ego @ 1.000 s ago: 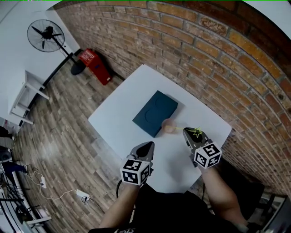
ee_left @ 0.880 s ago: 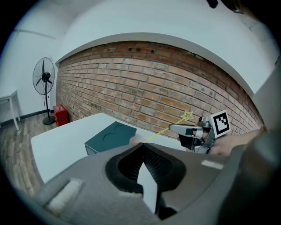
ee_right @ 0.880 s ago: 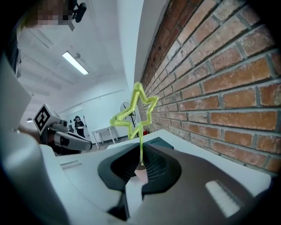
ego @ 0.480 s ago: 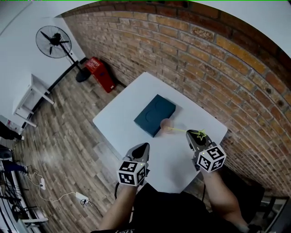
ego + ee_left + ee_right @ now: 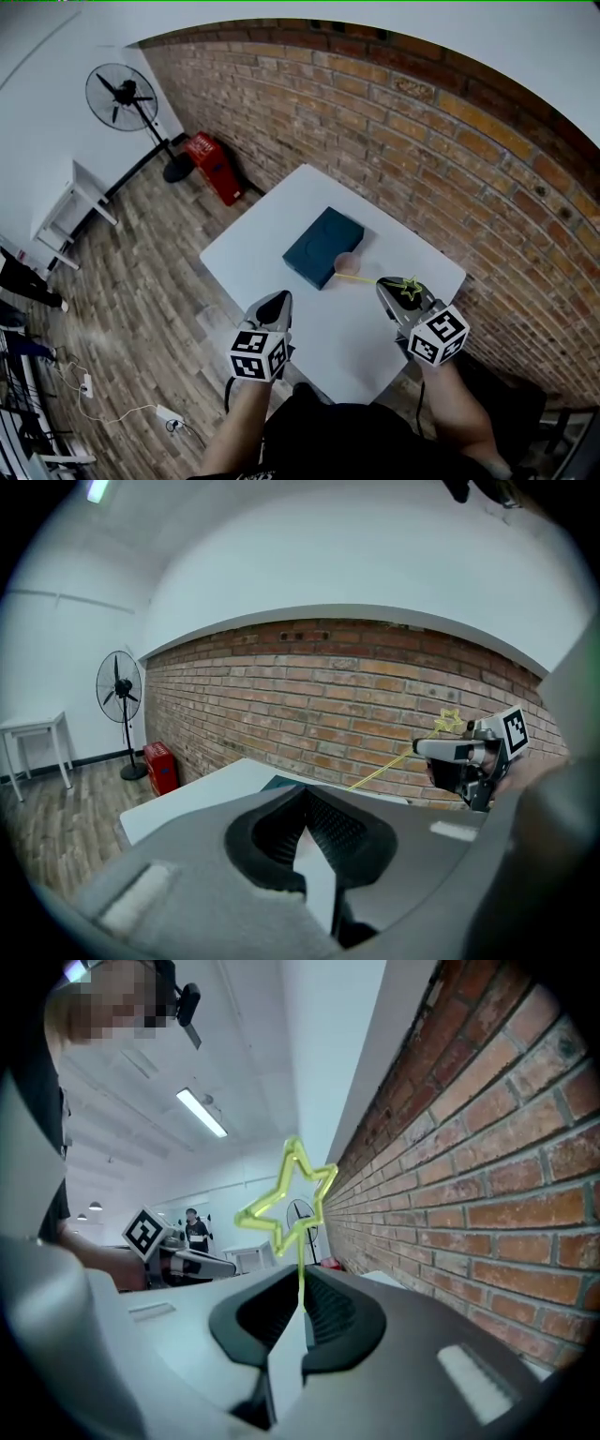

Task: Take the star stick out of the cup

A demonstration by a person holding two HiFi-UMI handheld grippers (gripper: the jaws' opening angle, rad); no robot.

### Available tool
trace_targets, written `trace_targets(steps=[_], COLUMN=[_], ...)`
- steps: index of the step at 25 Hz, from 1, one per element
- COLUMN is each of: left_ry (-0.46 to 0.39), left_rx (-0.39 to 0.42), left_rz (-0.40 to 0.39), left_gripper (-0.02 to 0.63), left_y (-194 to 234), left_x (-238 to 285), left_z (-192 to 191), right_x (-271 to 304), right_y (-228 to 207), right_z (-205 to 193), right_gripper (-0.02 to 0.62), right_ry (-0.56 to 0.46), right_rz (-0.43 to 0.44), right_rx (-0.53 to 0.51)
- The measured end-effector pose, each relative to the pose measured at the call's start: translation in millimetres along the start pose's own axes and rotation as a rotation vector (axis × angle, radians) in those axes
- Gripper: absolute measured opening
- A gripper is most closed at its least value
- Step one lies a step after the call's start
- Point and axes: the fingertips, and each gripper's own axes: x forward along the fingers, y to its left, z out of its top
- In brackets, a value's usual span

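A thin yellow-green star stick (image 5: pixel 373 280) slants from the small pink cup (image 5: pixel 348 264) on the white table (image 5: pixel 272 253) up to its star head (image 5: pixel 410 286). My right gripper (image 5: pixel 386 285) is shut on the stick just below the star. In the right gripper view the star (image 5: pixel 286 1194) stands right above the shut jaws (image 5: pixel 298 1312). The stick's lower end is by the cup; I cannot tell whether it is inside. My left gripper (image 5: pixel 280 300) hovers at the table's near edge, shut and empty (image 5: pixel 305 803); its view shows the right gripper (image 5: pixel 464 755) holding the stick (image 5: pixel 380 772).
A dark blue flat box (image 5: pixel 323 246) lies on the table just behind the cup. A brick wall (image 5: pixel 450 159) runs close along the table's far and right sides. A standing fan (image 5: pixel 131 98) and a red object (image 5: pixel 211 159) are on the wooden floor at left.
The right gripper keeps its grip on the stick, and the star has drawn slightly farther from the cup. The left gripper has drifted a little to the left.
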Motion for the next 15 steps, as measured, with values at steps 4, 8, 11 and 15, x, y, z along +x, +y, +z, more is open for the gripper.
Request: trace_targets(steps=[4,8,11,15], left_ry=[-0.01,-0.049,-0.066,-0.097], left_rx=[0.024,0.028,0.019,0.062], left_rz=[-0.023,-0.032,-0.045,-0.042], left_gripper=[0.002,0.002,0.002,0.002], left_y=[13.8,35.9,50.9,68.8], left_x=[-6.5,-16.2,-19.6,-19.8], left_z=[13.7,31.1,38.4,54.1], right_x=[6.5,18.8,19.1,11.7], right_y=[14.6,36.0,44.1,42.5], right_z=[22.7,43.1,52.8,67.9], right_gripper=[0.014,0.014,0.015,0.015], right_ry=[-0.05,-0.113,-0.132,-0.136], right_rz=[-0.004,0.019,-0.017,-0.066], right_rx=[0.021,0.038,0.019,-0.023])
